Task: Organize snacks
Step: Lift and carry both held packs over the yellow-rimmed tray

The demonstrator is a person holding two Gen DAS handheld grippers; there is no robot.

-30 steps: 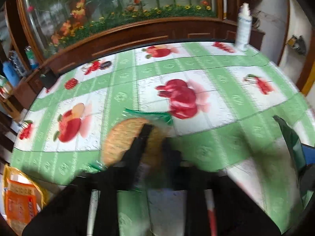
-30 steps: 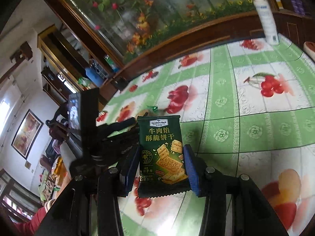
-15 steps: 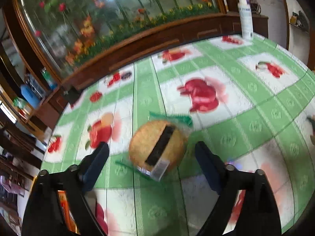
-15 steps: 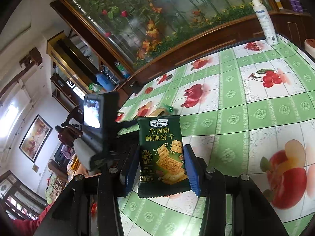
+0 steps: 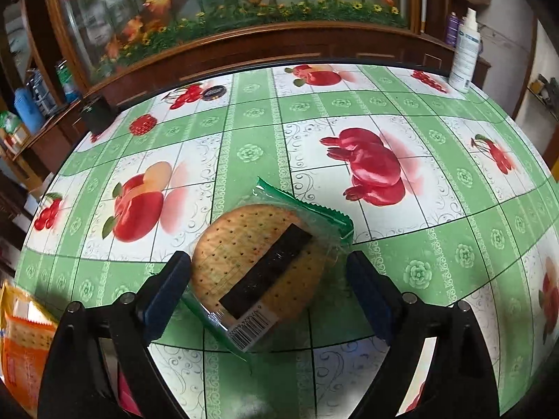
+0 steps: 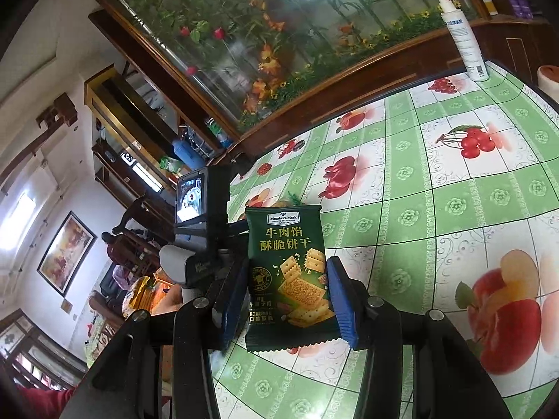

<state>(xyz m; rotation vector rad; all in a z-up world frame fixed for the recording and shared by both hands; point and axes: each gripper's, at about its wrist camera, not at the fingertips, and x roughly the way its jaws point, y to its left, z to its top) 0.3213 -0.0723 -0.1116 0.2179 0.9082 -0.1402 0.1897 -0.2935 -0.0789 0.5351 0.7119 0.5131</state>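
Note:
A round biscuit in a clear wrapper with green ends (image 5: pixel 260 265) lies flat on the green fruit-print tablecloth (image 5: pixel 349 104). My left gripper (image 5: pixel 267 291) is open, with a blue pad on each side of the biscuit pack and just above it; the left pad is close to the wrapper edge. My right gripper (image 6: pixel 284 295) is shut on a dark green cracker packet (image 6: pixel 286 279) and holds it upright above the table. The left gripper's body with its camera (image 6: pixel 195 216) shows in the right wrist view, left of the packet.
An orange snack bag (image 5: pixel 21 342) lies at the table's near left edge. A white spray bottle (image 5: pixel 464 52) stands at the far right corner; it also shows in the right wrist view (image 6: pixel 461 31). A wooden cabinet with a flower display (image 5: pixel 227 10) runs behind the table.
My left gripper let go of the round biscuit pack, opened wide and drew back a little. My right gripper kept hold of the green packet and lifted slightly.

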